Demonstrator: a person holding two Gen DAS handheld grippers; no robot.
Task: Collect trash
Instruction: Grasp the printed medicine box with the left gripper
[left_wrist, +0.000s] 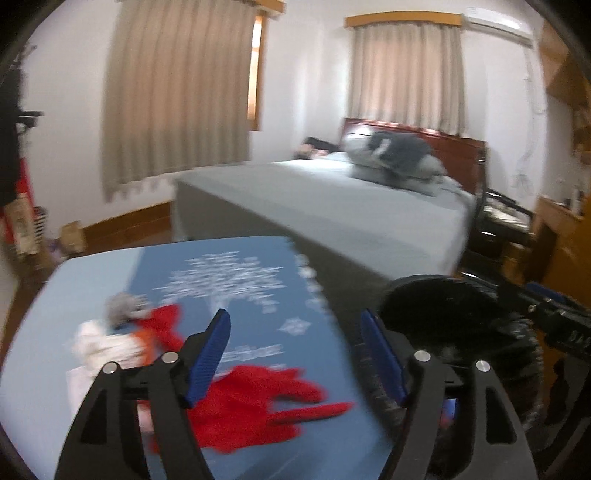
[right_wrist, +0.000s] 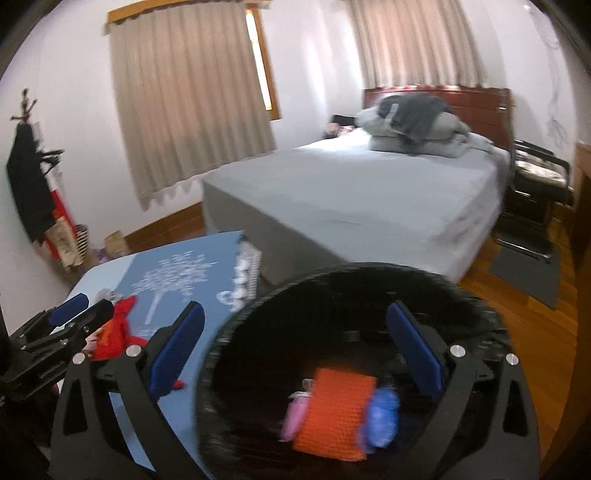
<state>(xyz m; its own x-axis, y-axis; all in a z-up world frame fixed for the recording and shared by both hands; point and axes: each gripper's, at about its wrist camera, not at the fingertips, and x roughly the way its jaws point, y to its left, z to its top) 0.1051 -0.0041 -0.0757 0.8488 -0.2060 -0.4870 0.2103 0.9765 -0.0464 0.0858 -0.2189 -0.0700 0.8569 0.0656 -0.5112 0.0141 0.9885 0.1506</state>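
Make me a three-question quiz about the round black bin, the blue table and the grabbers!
1. Where is the orange knitted piece?
A. On the bed
B. Inside the round black bin
C. On the floor

2. What colour is the fuzzy glove-shaped cloth on the blue table?
A. Red
B. Green
C. Yellow

3. How is the right gripper?
A. Shut on a cup
B. Open
C. Shut on paper

Answers: 1 B, it lies in the bin's bottom. 2 A, it is plainly red. 3 B, its blue pads stand wide apart, nothing held.
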